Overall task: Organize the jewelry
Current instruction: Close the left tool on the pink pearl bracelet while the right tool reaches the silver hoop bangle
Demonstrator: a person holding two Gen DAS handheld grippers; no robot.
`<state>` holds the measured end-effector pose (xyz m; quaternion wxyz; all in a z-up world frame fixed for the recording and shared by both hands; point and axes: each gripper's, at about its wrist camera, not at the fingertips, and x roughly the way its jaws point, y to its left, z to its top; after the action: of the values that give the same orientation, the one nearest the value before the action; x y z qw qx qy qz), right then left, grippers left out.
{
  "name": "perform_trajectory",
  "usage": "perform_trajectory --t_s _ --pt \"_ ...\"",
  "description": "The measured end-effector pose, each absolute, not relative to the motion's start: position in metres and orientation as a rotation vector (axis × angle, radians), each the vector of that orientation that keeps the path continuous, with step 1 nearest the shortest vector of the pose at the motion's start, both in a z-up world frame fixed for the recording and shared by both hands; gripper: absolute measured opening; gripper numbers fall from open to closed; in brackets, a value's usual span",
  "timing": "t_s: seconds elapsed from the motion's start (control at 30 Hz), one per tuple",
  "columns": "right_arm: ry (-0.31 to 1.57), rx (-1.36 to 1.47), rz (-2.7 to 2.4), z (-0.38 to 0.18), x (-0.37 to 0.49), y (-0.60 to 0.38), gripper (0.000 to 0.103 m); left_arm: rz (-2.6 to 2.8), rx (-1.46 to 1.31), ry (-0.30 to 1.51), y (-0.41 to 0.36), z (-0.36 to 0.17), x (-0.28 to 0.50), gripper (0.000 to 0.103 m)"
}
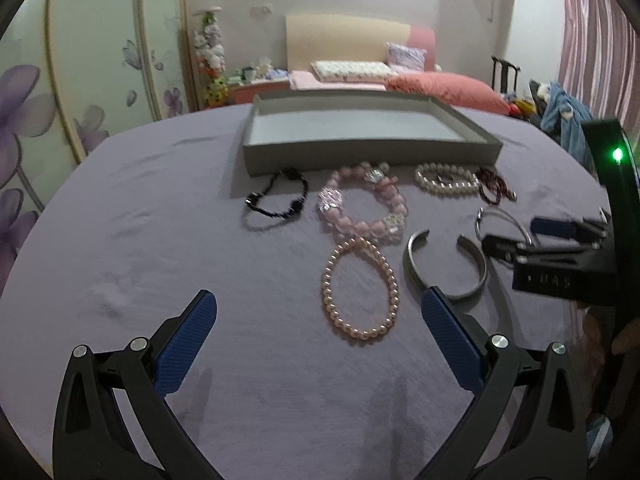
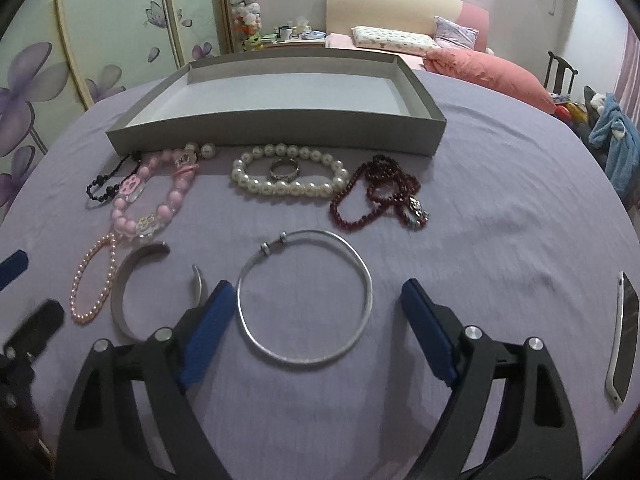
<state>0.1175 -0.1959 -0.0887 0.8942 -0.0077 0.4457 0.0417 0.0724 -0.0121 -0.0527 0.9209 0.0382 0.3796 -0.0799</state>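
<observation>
Hovering open, the right hand-held gripper (image 2: pixel 314 300) frames the bangle (image 2: pixel 304 298), thin, stiff, probably slippery; pinch its near rim.

Bracelets (image 2: pixel 289 176) lie before the tray (image 2: pixel 276 130); a ring (image 2: pixel 284 170), seemingly, inside one.

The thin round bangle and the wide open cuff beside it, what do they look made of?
Thin bangle: likely silver-toned metal, a matte grey hoop with two small knobs. Wide cuff: also metal by its look, a brushed dull-grey band holding a rigid open curve.
</observation>
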Motion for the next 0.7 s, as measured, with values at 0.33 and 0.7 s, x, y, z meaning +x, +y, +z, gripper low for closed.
perform_trajectory --t_s 0.33,0.7 --pt "0.912 -0.016 0.109 -0.087 0.116 -0.201 0.068 -0.17 0.086 0.896 -0.02 -0.064 0.101 0.084" --pt "0.912 -0.016 0.109 -0.086 0.117 -0.201 0.068 -0.154 0.113 0.889 -0.017 -0.067 0.105 0.046"
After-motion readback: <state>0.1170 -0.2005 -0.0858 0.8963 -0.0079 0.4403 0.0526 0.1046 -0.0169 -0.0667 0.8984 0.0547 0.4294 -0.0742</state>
